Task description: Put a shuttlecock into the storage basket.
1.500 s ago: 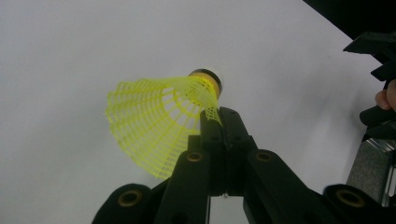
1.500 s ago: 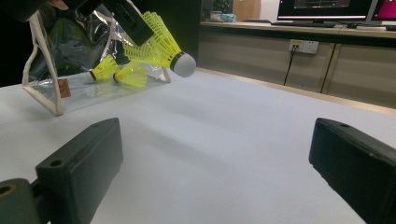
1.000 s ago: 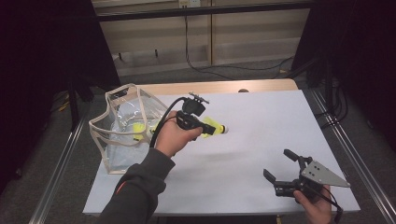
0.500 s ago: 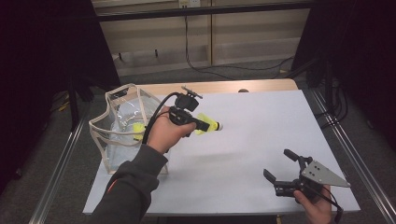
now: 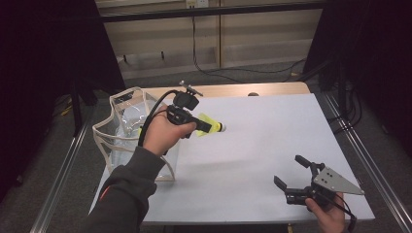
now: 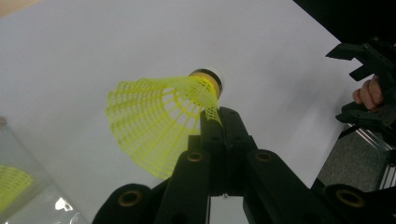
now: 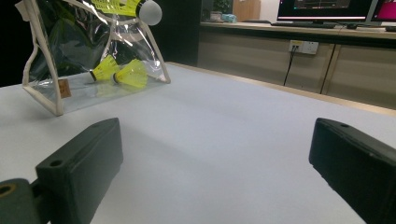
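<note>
Above the left half of the table [image 5: 272,145], the left claw [image 5: 206,125] has drifted left toward the bag [image 5: 127,141] and risen over the past second; it was farther out over the white sheet before, and now the hand [image 5: 163,136] sits just beside the bag's rim. The claw is closed tight on the mesh skirt of a yellow shuttlecock [image 6: 159,123], pinching one edge near the cork, so the shuttlecock hangs in the air off to the side of the jaws, cork pointing away from the hand. Judgement: the carry toward the bag is well under way; what is left is to bring the shuttlecock over the open top and let go. The grip on thin mesh looks slight, so a slip is possible. The right claw [image 5: 294,180] has not moved; it rests low at the near right corner, jaws wide apart with nothing between them. The right gripper view shows two more shuttlecocks [image 7: 119,72] already lying in the clear bag, which stands upright with white piping at the table's left edge. Surface: plain white sheet on a wood-edged table, bare apart from the bag. Room: dark curtains at both sides, pale cabinets and trailing cables behind, monitors [image 7: 327,7] on a far counter.
</note>
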`<state>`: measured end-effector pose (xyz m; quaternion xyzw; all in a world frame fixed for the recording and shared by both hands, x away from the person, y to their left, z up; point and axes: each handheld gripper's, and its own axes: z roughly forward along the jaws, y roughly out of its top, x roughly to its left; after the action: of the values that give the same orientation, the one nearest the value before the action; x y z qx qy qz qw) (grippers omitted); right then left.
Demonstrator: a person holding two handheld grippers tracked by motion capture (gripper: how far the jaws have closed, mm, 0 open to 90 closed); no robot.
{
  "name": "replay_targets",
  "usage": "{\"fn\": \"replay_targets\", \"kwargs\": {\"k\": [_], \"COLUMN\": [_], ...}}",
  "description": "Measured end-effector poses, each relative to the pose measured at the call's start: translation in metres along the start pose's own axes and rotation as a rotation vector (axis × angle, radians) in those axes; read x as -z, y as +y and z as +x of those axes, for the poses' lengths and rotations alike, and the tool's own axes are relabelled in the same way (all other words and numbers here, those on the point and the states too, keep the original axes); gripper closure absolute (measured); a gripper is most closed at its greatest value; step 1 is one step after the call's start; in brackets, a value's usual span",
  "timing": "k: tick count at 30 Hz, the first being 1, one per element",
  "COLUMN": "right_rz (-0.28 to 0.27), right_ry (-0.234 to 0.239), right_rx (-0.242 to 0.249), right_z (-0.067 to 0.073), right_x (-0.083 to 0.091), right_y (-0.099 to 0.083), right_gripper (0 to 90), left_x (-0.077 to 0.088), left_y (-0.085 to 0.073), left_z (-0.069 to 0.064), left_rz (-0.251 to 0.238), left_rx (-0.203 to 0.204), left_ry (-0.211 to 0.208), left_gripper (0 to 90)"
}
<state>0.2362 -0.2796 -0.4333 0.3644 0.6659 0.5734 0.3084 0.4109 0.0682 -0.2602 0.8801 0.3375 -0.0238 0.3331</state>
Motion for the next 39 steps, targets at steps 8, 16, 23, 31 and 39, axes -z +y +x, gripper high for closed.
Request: {"fn": "replay_targets", "kwargs": {"k": [8, 16, 23, 31, 39], "right_rz": [-0.001, 0.0, -0.002, -0.001, -0.002], "right_ry": [0.003, 0.002, 0.003, 0.003, 0.003], "right_rx": [0.002, 0.003, 0.002, 0.002, 0.002], "right_z": [0.0, 0.0, 0.0, 0.0, 0.0], "right_x": [0.0, 0.0, 0.0, 0.0, 0.0], "right_y": [0.0, 0.0, 0.0, 0.0, 0.0], "right_gripper": [2.6, 2.6, 2.6, 2.6, 2.6], "left_x": [0.007, 0.014, 0.019, 0.027, 0.037], "left_y": [0.0, 0.002, 0.003, 0.003, 0.003], "left_z": [0.002, 0.004, 0.005, 0.006, 0.008], "left_rz": [-0.002, -0.007, -0.005, -0.011, -0.019], "left_rx": [0.005, 0.007, 0.005, 0.008, 0.017], "left_ry": [0.009, 0.01, 0.02, 0.028, 0.047], "left_gripper": [89.9, 90.0, 89.9, 90.0, 90.0]}}
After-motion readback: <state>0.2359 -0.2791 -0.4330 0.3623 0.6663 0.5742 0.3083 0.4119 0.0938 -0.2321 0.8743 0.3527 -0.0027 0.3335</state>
